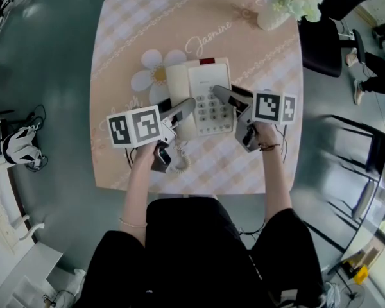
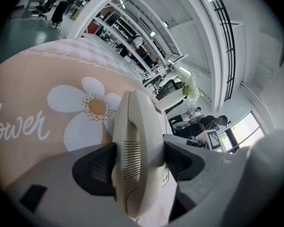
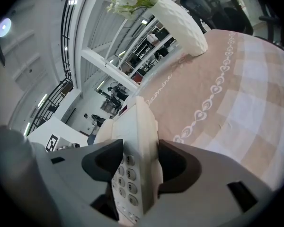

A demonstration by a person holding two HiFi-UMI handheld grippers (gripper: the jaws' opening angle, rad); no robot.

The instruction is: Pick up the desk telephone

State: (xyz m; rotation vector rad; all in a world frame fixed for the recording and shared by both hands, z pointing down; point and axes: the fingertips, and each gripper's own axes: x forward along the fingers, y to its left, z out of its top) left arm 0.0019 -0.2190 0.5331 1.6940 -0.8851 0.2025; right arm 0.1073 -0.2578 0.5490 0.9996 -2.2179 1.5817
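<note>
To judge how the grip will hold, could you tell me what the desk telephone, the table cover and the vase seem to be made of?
The desk telephone: cream hard plastic, smooth and semi-matt, with moulded slots on its handset. The table cover: probably printed fabric or vinyl; flat, matt, patterned. The vase: white, textured, perhaps ceramic; uncertain.

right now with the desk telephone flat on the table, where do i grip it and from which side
Probably both sides at once, since it is wide and flat: left gripper across the handset on the left of the desk telephone, right gripper across the thin right edge by the keypad. Both are shut there now.
</note>
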